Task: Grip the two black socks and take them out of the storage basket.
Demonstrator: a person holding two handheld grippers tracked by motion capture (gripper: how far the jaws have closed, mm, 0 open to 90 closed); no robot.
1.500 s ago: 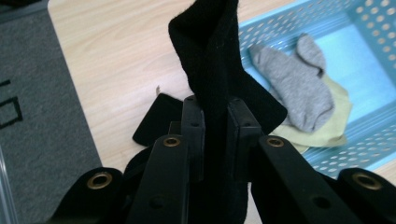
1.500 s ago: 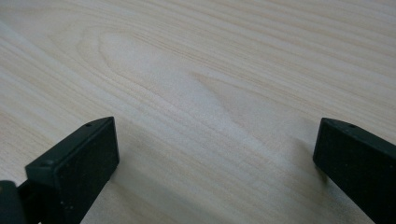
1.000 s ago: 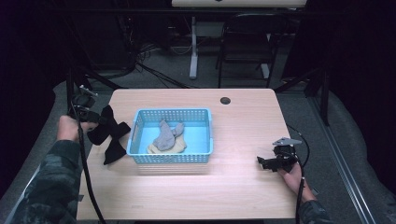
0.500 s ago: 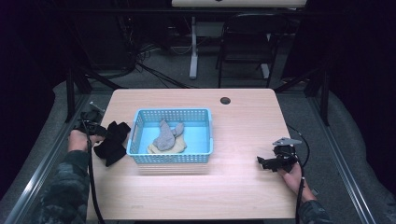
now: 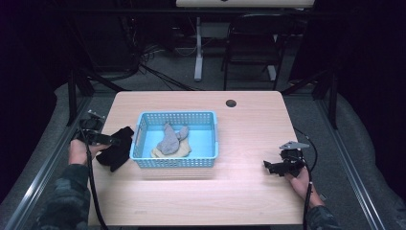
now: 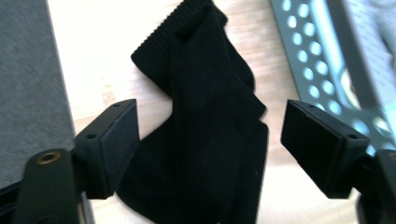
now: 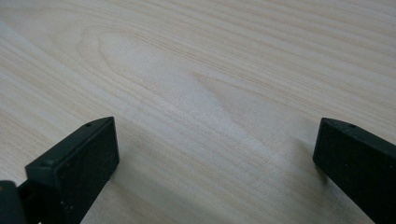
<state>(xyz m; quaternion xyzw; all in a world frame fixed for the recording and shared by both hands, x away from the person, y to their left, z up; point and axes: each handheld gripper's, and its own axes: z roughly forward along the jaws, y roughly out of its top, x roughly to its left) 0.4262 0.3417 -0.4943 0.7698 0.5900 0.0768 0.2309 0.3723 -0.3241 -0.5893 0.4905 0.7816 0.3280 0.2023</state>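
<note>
Left gripper [image 5: 114,141] jaws just opened, released, black sock [image 5: 116,148] lying loose between them on the table [image 5: 249,120], just left of the blue basket [image 5: 174,163]; long axis runs near-far. Right gripper [image 5: 268,166] open, empty, well apart at right

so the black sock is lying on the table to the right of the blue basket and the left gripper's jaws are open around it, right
Not quite: the black sock lies on the table to the left of the blue basket, as the high view shows. The left gripper has just been opening, and its jaws stand open with the sock between them.
</note>
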